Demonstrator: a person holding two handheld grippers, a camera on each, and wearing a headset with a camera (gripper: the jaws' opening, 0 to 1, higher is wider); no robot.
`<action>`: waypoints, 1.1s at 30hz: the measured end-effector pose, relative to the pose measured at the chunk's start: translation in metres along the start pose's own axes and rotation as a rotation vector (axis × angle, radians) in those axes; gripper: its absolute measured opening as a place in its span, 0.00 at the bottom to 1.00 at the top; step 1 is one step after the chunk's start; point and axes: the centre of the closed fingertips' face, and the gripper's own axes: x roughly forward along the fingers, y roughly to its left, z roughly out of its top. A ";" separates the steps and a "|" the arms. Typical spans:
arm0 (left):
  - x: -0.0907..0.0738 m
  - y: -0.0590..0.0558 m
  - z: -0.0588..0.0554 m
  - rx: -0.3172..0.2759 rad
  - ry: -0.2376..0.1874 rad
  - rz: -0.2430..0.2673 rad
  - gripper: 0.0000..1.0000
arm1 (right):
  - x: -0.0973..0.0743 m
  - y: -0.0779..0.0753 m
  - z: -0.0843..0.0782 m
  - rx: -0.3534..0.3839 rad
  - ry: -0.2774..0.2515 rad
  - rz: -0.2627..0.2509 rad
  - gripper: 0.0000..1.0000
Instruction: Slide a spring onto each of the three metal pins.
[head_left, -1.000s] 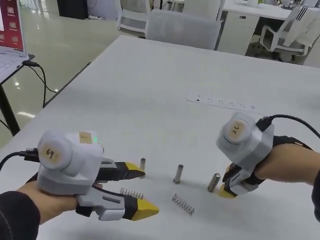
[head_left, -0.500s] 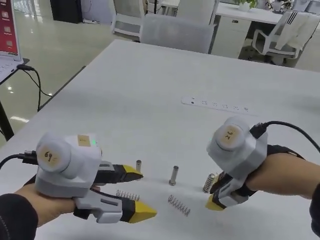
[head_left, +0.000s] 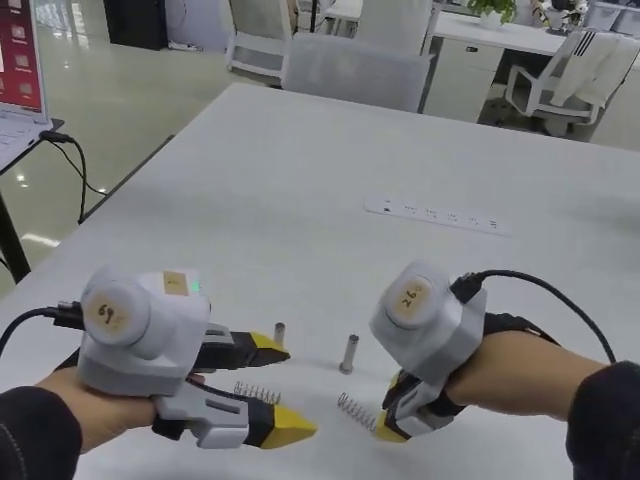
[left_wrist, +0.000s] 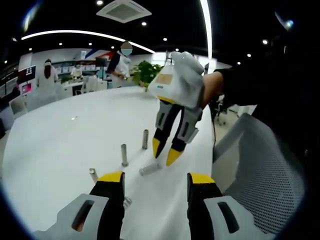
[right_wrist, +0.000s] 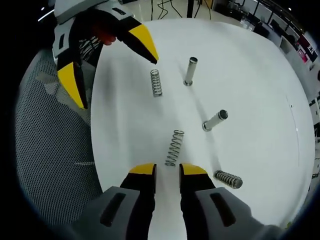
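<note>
Hovering low over the white table (head_left: 300, 180), the right tool (right_wrist: 167, 170) has its jaws a narrow gap apart and empty. A loose spring (right_wrist: 174, 147) lies just ahead of its tips. The left tool (head_left: 298, 392) is spread wide and empty, with a second loose spring (head_left: 257, 392) lying just beside its jaws. A bare pin (head_left: 280, 333) and a second bare pin (head_left: 349, 353) stand upright between the tools. The third pin (right_wrist: 238, 183) wears a fitted spring (right_wrist: 225, 177).

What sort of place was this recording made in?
Probably an open-plan office: a long white table carrying a power strip, office chairs behind it, and a laptop on a stand at the left edge.
</note>
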 end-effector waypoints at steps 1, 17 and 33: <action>0.000 0.000 0.000 -0.001 0.000 0.000 0.44 | 0.001 0.000 0.000 -0.001 0.001 0.000 0.15; 0.000 0.000 -0.002 -0.012 0.005 0.002 0.43 | 0.019 -0.006 -0.005 0.013 0.038 -0.010 0.11; 0.003 -0.004 -0.003 0.016 0.016 -0.011 0.40 | -0.012 0.004 0.009 -0.051 0.014 0.023 0.07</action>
